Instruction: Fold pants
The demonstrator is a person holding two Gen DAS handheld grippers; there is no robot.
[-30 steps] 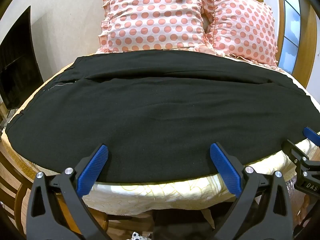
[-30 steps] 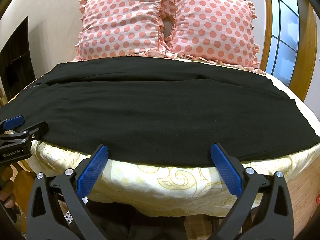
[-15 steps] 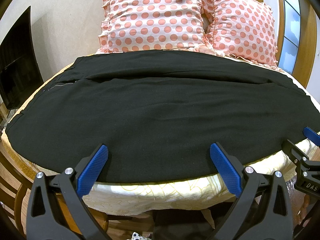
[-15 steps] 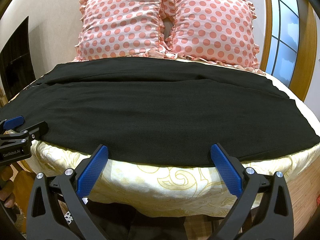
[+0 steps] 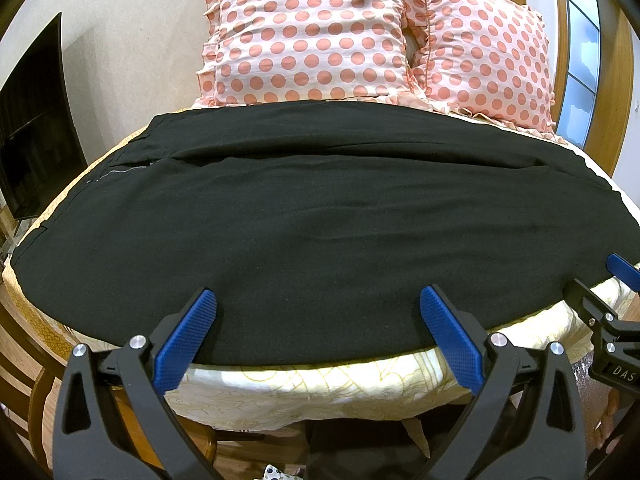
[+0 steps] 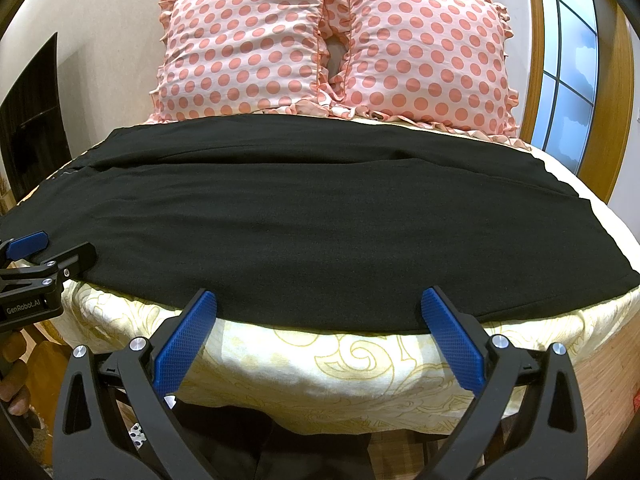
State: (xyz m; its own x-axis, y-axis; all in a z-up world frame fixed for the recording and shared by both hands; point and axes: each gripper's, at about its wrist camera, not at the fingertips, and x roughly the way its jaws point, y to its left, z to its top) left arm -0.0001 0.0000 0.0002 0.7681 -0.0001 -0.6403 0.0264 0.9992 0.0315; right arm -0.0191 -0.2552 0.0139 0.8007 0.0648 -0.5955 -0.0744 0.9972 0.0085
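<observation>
Here, black pants point(image 5: 320, 216) are seen spread flat across the frame's centre (apparently halved lengthwise already); both hand-held grippers, left point(image 5: 318, 322) and right point(image 6: 318, 320), are held open, empty.

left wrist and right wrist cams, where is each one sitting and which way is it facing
Left wrist: at the near bed edge, facing the black pants and polka-dot pillows; left gripper open, right gripper's tip at right.
Right wrist: further right along that edge, same heading; right gripper open, left gripper and a hand at left.
Shared: pants, pillows, yellow bedsheet.
</observation>
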